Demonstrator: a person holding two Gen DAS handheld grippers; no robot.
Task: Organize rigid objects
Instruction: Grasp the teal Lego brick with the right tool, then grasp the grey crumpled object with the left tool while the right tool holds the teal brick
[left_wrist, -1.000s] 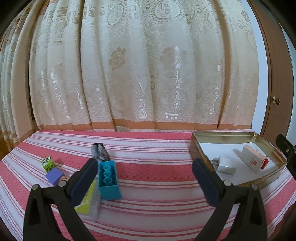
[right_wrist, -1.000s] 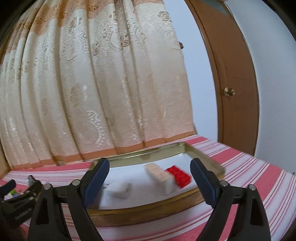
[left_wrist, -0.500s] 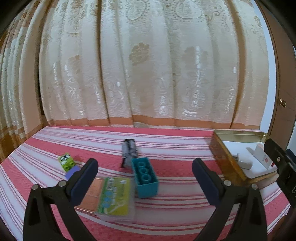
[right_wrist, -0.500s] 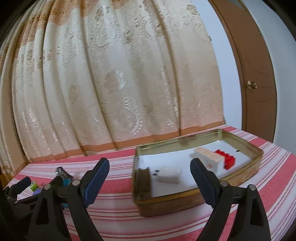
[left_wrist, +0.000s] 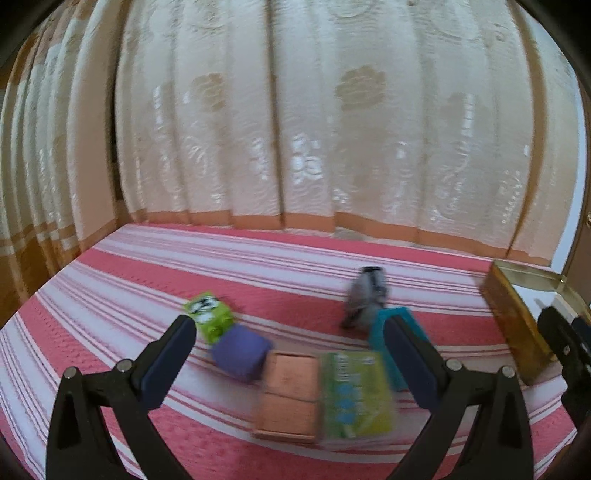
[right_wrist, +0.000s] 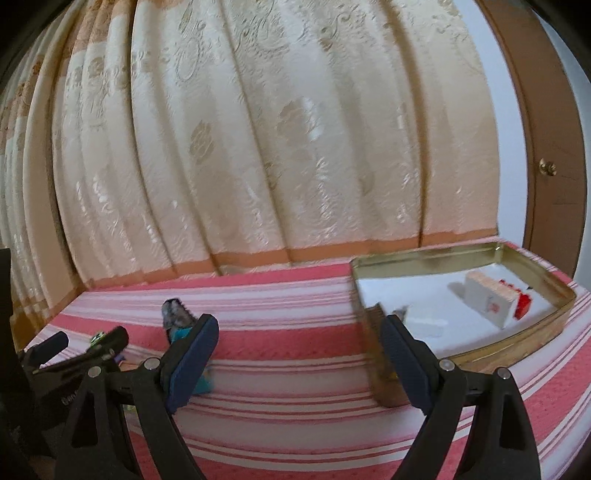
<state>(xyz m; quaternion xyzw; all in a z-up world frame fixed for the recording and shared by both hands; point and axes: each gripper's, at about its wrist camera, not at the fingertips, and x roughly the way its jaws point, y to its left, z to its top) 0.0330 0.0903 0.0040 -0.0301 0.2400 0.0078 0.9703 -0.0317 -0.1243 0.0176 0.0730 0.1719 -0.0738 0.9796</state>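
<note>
Striped cloth (left_wrist: 110, 295); left gripper (left_wrist: 288, 354) level, spread over green case (left_wrist: 354, 395); right gripper (right_wrist: 299, 358) spread, empty.

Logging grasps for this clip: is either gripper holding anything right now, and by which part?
Nothing is held. The left gripper and right gripper are both open, with the fingers spread and nothing gripped between them; the objects lie loose on the striped cloth.

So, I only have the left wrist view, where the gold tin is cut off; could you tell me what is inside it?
Observer: In the right wrist view a white box with a peach top stands in the gold tin.
Operator: Anything beside it?
Observer: A red brick lies just to its right.
Operator: And nearer the front?
Observer: A small white block, blurred, lies apart from the box.
</note>
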